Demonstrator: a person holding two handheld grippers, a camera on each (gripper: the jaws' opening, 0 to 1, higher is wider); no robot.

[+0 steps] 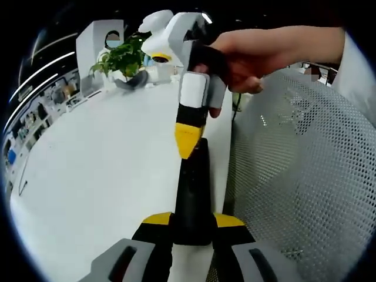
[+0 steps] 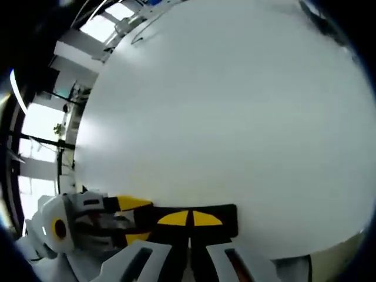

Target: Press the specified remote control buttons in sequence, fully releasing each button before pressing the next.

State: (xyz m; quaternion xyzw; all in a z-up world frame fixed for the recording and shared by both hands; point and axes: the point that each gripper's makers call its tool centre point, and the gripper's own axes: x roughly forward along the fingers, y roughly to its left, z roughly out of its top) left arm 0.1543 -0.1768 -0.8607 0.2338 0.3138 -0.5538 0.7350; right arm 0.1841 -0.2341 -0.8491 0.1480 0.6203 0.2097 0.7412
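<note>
A slim black remote control (image 1: 192,182) is held lengthwise over the white table (image 1: 106,164), its near end clamped between the yellow-tipped jaws of my left gripper (image 1: 192,220). My right gripper (image 1: 188,141) comes down from above in a person's hand (image 1: 258,56), jaws shut, with its yellow tip on the remote's far part. In the right gripper view, the shut tips of my right gripper (image 2: 189,218) rest on the remote control (image 2: 226,218). The left gripper (image 2: 134,221) grips it from the left. The buttons are hidden.
A white mesh chair back (image 1: 305,176) stands close beside the table edge on the right. A potted plant (image 1: 124,59) and a white stand (image 1: 100,38) sit at the table's far end. Broad bare tabletop (image 2: 223,106) lies beyond the remote.
</note>
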